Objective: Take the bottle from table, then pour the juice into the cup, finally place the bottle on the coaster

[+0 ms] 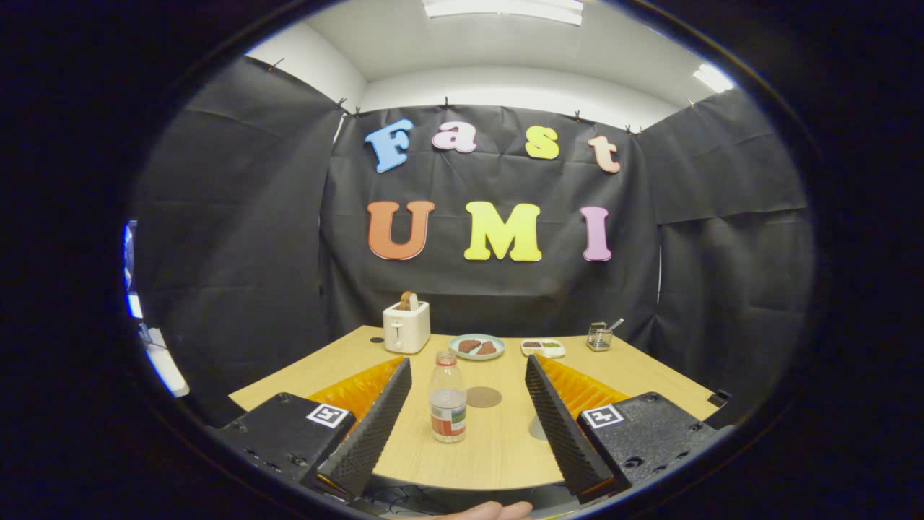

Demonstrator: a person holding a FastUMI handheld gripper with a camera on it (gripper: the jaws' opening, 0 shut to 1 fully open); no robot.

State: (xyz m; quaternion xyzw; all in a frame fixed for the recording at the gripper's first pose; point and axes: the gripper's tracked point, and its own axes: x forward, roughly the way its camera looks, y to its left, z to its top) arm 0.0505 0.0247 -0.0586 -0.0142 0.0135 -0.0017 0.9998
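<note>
A clear plastic bottle (447, 399) with a red cap, a coloured label and a little liquid in it stands upright on the wooden table (498, 455). It sits between my two fingers, nearer the left one, and neither finger touches it. My gripper (468, 363) is open wide. A round brown coaster (484, 396) lies flat just right of the bottle and slightly beyond it. A pale grey shape (537, 429) peeks out from behind the right finger; I cannot tell what it is.
At the table's far side stand a white toaster (406, 327) with a bread slice in it, a plate of food (476, 347), a small white dish (543, 348) and a wire holder (599, 336) with a utensil. A fingertip of a hand (491, 511) shows below the table's near edge.
</note>
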